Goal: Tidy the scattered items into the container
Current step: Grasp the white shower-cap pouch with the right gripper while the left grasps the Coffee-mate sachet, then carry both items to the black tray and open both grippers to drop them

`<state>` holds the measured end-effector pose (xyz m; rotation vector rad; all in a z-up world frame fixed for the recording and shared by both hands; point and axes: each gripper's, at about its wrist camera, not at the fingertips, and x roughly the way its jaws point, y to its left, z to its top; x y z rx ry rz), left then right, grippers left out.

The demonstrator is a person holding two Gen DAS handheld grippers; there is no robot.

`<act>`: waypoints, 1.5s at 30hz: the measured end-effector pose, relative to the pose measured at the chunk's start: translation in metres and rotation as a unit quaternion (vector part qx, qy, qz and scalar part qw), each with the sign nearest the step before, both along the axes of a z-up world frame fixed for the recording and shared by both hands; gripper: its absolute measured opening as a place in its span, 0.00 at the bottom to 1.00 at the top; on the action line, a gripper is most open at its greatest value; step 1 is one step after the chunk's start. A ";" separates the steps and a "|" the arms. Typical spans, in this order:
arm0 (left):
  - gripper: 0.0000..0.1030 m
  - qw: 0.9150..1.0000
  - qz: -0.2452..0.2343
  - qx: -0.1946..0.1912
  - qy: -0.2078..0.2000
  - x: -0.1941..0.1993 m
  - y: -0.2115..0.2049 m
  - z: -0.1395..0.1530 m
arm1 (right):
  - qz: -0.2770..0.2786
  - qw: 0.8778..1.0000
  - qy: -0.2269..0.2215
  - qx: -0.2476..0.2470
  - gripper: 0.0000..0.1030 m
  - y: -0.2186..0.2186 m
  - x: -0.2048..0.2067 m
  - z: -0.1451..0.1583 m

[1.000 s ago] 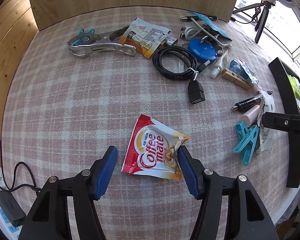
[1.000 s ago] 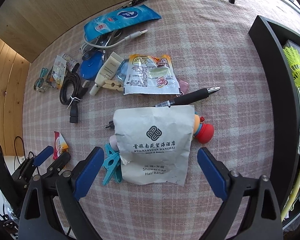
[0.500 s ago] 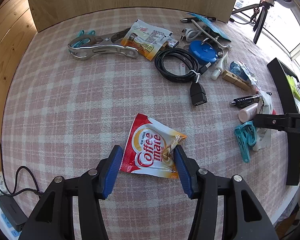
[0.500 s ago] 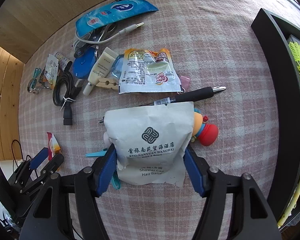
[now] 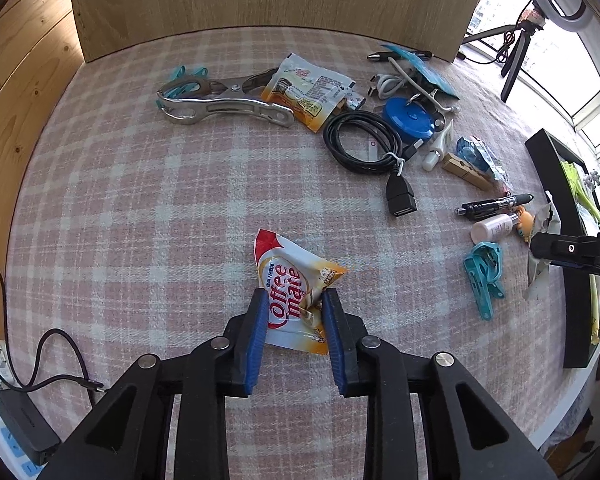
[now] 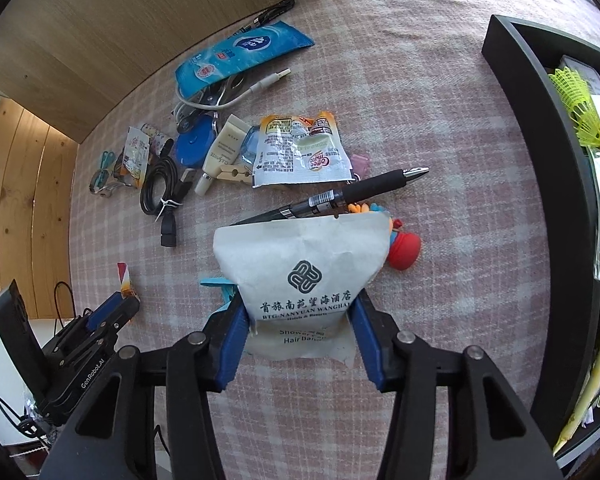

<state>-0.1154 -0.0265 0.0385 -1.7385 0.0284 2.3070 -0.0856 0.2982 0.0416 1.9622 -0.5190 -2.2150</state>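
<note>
Two grippers: both pointing steeply down at the pink plaid tablecloth [image 5: 148, 184], each clamping a packet.
Left gripper [image 5: 295, 312]: jaws just having been closing, blue pads now pinching the red-and-white creamer sachet [image 5: 296, 292] at lower centre of the left wrist view, crumpling its lower half.
Right gripper [image 6: 300, 322]: jaws likewise just having been closing, pads squeezing the white shower-cap packet [image 6: 304, 268] at lower centre of the right wrist view, paper bowing between them.
Container [image 6: 540, 128]: black-walled, running down the right edge of the right wrist view, already holding a yellow-green shuttlecock [image 6: 576, 96] and printed cards.
Behind the white packet: black pen [image 6: 352, 196] lying diagonally, red toy [image 6: 404, 250] peeking out at the packet's right edge, turquoise clothes peg [image 6: 220, 286] showing at its left.
Upper middle, right wrist view: printed sachet [image 6: 300, 152] lying back side up, wooden peg [image 6: 236, 174] and cream tube [image 6: 222, 152] just left of it.
Upper left, right wrist view: blue wipes pack [image 6: 240, 56] overlapping a white cable [image 6: 240, 94]; blue round case [image 6: 194, 148] below.
Upper part, left wrist view: metal tongs [image 5: 220, 98] touching another printed sachet [image 5: 308, 94], coiled black cable [image 5: 364, 144] to the right.
Lower left, left wrist view: black adapter [image 5: 24, 420] lying off the cloth.
</note>
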 end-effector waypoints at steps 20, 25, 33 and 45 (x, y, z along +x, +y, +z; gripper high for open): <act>0.07 0.998 0.027 0.003 0.048 0.023 -0.012 0.059 | -0.010 0.997 0.080 0.003 0.46 0.012 0.017 0.082; 0.07 0.997 -0.008 0.018 0.068 0.014 0.060 0.074 | -0.031 0.995 0.095 0.024 0.46 0.052 0.026 0.098; 0.07 0.991 -0.089 0.051 0.090 0.032 0.175 0.106 | -0.090 0.989 0.105 0.060 0.46 0.150 0.056 0.116; 0.07 0.974 -0.190 0.077 0.098 0.049 0.354 0.124 | -0.157 0.979 0.085 0.094 0.46 0.281 0.104 0.113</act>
